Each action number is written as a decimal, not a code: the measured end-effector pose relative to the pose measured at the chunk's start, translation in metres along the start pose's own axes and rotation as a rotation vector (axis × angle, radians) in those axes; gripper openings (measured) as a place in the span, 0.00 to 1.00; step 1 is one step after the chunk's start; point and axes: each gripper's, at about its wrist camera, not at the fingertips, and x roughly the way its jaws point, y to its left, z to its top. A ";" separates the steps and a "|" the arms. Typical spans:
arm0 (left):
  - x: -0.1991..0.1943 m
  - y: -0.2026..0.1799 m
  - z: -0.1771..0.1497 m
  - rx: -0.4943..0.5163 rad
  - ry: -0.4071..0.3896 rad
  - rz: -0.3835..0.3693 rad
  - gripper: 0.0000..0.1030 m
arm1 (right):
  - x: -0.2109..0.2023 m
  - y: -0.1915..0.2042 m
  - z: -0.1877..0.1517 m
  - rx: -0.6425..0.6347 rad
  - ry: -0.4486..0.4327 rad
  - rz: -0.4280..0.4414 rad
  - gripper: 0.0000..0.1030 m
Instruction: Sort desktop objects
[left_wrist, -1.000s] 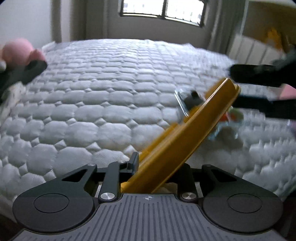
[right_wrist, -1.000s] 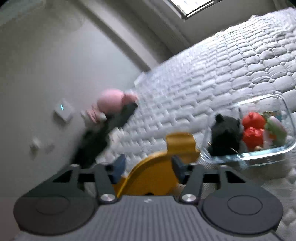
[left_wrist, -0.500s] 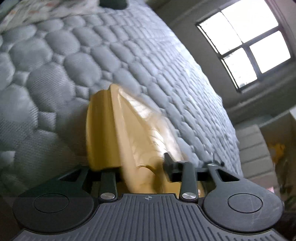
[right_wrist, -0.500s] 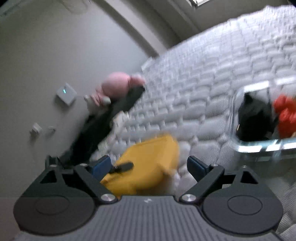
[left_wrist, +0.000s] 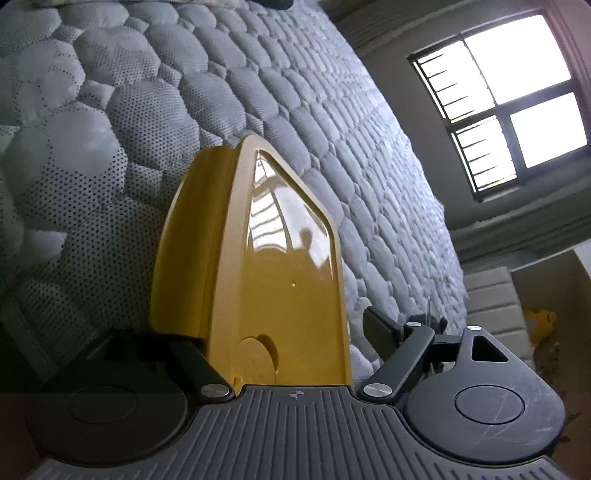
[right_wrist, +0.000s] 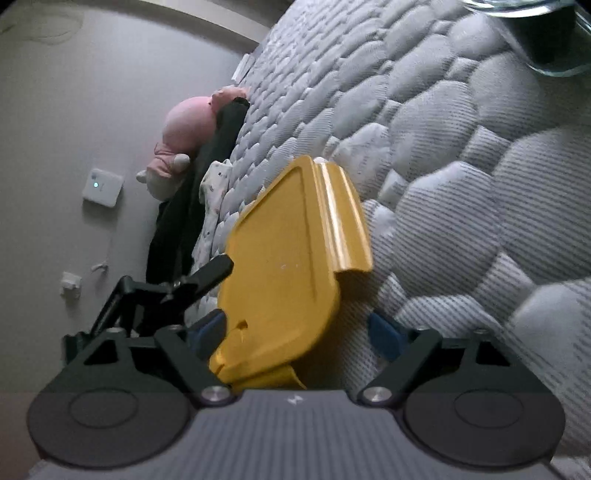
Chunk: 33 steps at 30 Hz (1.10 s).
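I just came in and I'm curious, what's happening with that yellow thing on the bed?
A person holding a gripper in each hand has laid a yellow lid on the quilted mattress. The left gripper has just been opening and the right gripper closing a little; the lid sits between both pairs of jaws, but neither seems to clamp it now. A corner of a glass container shows nearby, and a pink plush toy lies by the wall.

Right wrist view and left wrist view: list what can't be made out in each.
- Right wrist view: the glass dish is cut off by the top edge, so its contents can't be told.
- Right wrist view: the pink soft toy is partly hidden by a dark cloth.
- Left wrist view: the near end of the yellow lid is hidden behind the gripper body.
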 end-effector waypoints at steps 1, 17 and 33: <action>0.000 -0.001 -0.001 0.007 0.000 0.002 0.90 | 0.003 0.001 0.000 -0.016 0.002 -0.002 0.51; 0.024 -0.095 -0.084 0.480 0.189 -0.034 0.96 | -0.102 -0.020 0.057 -0.192 -0.212 -0.225 0.24; 0.019 -0.121 -0.103 0.722 0.228 0.009 0.96 | -0.120 -0.050 0.006 -0.067 -0.098 -0.102 0.74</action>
